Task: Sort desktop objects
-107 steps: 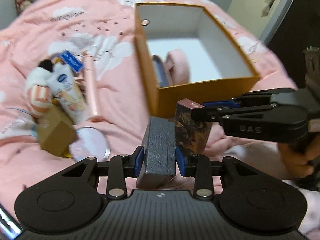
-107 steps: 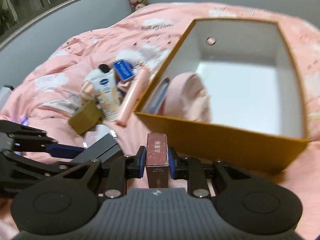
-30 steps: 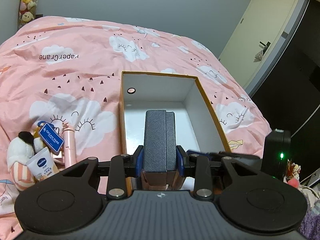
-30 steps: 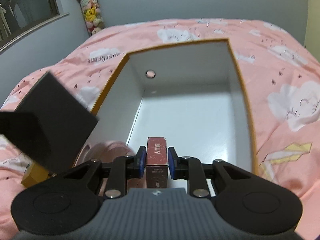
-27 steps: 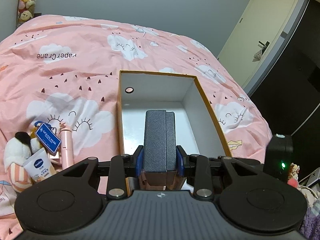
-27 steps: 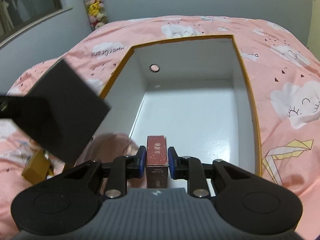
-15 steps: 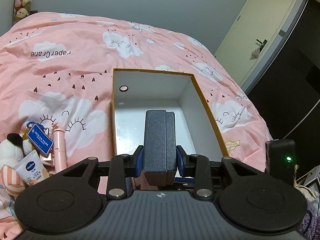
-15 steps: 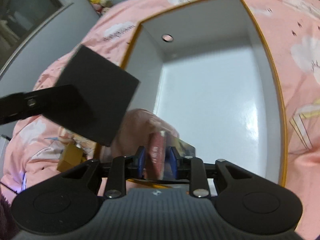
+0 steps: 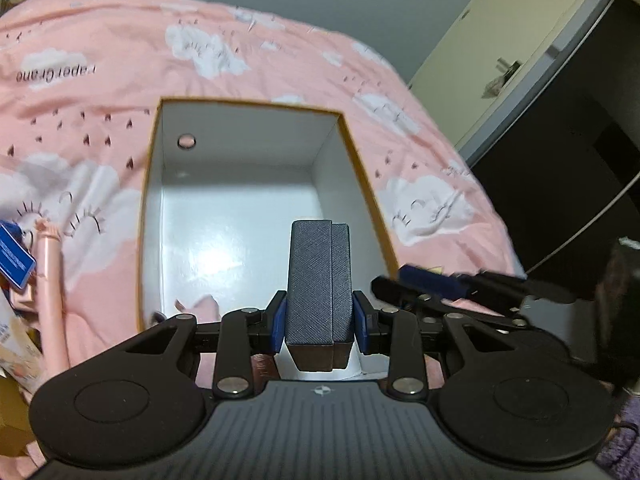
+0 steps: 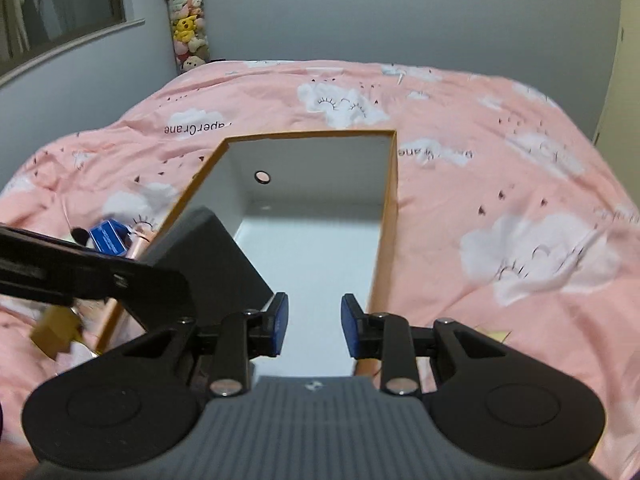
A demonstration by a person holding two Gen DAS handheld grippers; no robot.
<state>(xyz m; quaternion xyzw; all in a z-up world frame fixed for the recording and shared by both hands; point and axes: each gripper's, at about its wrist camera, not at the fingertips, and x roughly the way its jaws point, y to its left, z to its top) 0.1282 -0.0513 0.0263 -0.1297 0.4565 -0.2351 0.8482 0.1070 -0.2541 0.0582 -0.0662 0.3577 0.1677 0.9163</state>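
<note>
My left gripper (image 9: 319, 322) is shut on a dark grey textured box (image 9: 318, 280) and holds it over the near end of the open orange cardboard box with white inside (image 9: 240, 184). My right gripper (image 10: 314, 326) is open and empty above the near right part of that cardboard box (image 10: 390, 200). It also shows in the left wrist view (image 9: 440, 284) at the right. The grey box (image 10: 212, 256) and the left gripper's arm show at the left of the right wrist view. A pink item (image 9: 200, 306) lies in the cardboard box's near left corner.
The cardboard box sits on a pink cloud-print duvet (image 10: 500, 184). Left of it lie a pink tube (image 9: 52, 280), a blue tagged item (image 9: 14, 258) and a small tan box (image 10: 56, 334). A door (image 9: 500, 52) and dark furniture stand at the right.
My right gripper has opened and let go of the reddish card box, which is out of sight now, and has pulled back and up. My left gripper has moved closer over the cardboard box.
</note>
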